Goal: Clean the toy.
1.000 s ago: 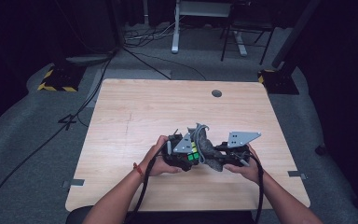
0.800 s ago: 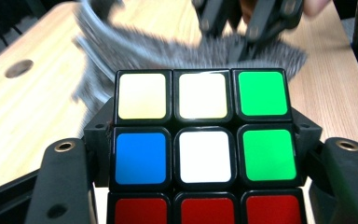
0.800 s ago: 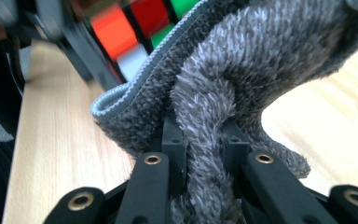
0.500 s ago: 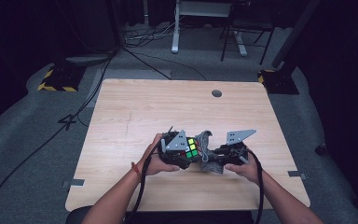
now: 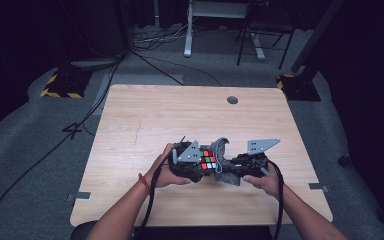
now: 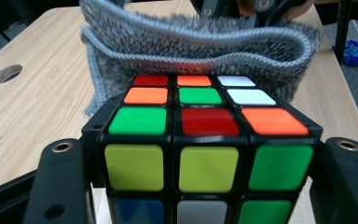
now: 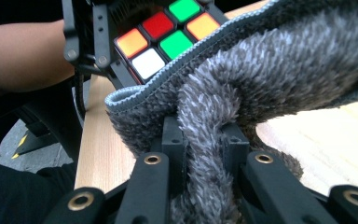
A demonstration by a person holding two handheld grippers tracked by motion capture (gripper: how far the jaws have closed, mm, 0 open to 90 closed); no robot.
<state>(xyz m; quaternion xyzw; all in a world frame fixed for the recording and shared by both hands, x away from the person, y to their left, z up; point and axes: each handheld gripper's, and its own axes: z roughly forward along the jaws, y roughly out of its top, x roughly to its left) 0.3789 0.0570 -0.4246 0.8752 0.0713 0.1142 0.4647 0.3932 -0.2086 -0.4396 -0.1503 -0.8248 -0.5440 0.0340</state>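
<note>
Left gripper (image 5: 196, 165): jaws closed against both sides of a puzzle cube (image 6: 200, 140), held just above the table, lower centre of the high view. Right gripper (image 7: 204, 154): jaws pinched shut on a fold of grey fuzzy cloth (image 7: 279, 65), whose ribbed edge is draped against the cube's far side.

Step in hand, as judged: the cube is being wiped with the cloth, or the cloth is being brought over it. Top face is still uncovered. Next move likely calls for the cloth to be dragged across that face while the cube is kept clamped and level.

Surface: light wooden table (image 5: 145, 125) with a round cable hole (image 5: 232, 100) at the far edge. Room: dark, grey carpet, cables and stand legs at the top of the frame.
</note>
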